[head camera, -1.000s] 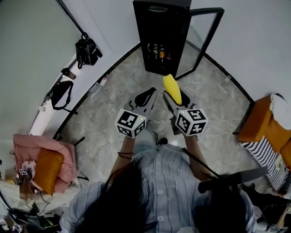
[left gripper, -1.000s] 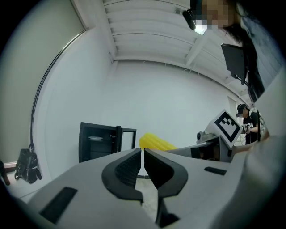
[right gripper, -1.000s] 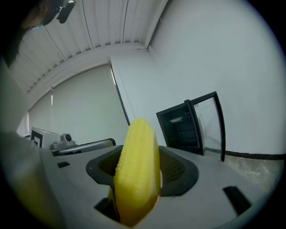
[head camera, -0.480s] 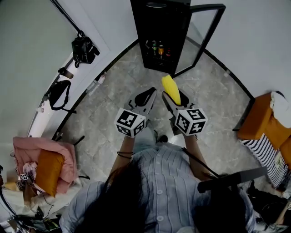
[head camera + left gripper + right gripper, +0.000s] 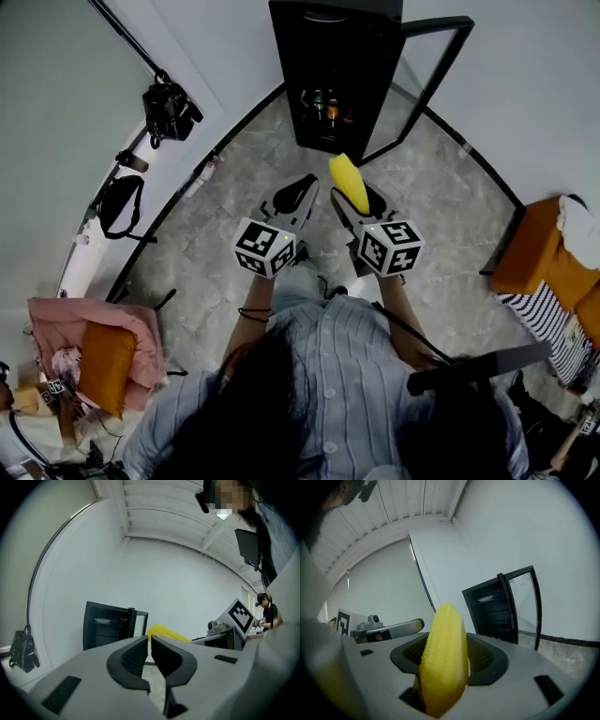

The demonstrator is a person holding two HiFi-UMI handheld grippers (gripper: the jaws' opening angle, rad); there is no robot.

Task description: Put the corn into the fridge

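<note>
A yellow corn cob sticks up between the jaws of my right gripper, which is shut on it. My left gripper sits beside it on the left, shut with nothing between its jaws. Ahead stands a small black fridge with its glass door swung open to the right. Bottles show on a low shelf inside. The corn peeks over the left gripper in its own view.
A black camera bag and another black bag lie by the left wall. A pink cushion heap is at lower left. An orange seat with striped cloth stands at the right. Grey marble floor spreads before the fridge.
Both grippers, with the corn, have shifted slightly forward toward the fridge. The view has drifted so the left-side clutter sits lower.
</note>
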